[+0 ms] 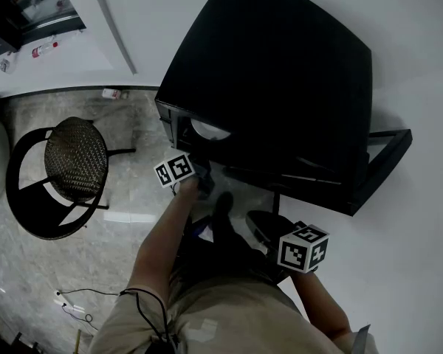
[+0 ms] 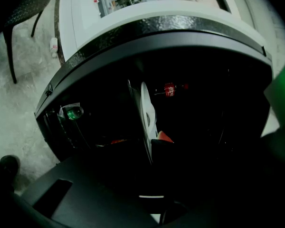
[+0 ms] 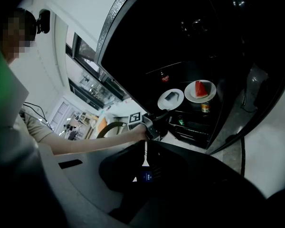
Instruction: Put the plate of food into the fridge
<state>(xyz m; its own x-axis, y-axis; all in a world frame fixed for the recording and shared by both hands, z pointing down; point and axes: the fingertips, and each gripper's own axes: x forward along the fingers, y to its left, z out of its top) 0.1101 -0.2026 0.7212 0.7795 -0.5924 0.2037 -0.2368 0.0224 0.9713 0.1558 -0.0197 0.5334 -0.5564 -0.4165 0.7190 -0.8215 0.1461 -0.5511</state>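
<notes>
Inside the open black fridge (image 1: pixel 280 72) two white plates rest on a shelf. One carries a red watermelon wedge (image 3: pixel 200 90); the other plate (image 3: pixel 170 99), to its left, has a dark piece on it. My left gripper (image 3: pixel 165 112) reaches in from the left to that second plate's near rim. In the left gripper view the plate (image 2: pixel 147 115) shows edge-on between dim jaws that stand a little apart, with the red wedge (image 2: pixel 165 137) just beside it. My right gripper (image 1: pixel 260 226) hangs back in front of the fridge, shut and empty.
A red-labelled bottle (image 3: pixel 164 76) stands behind the plates, a can (image 3: pixel 205 107) and a green bottle (image 2: pixel 74 112) lower down. The fridge door (image 1: pixel 384 157) is swung open at the right. A black wicker chair (image 1: pixel 70 161) stands on the floor to the left.
</notes>
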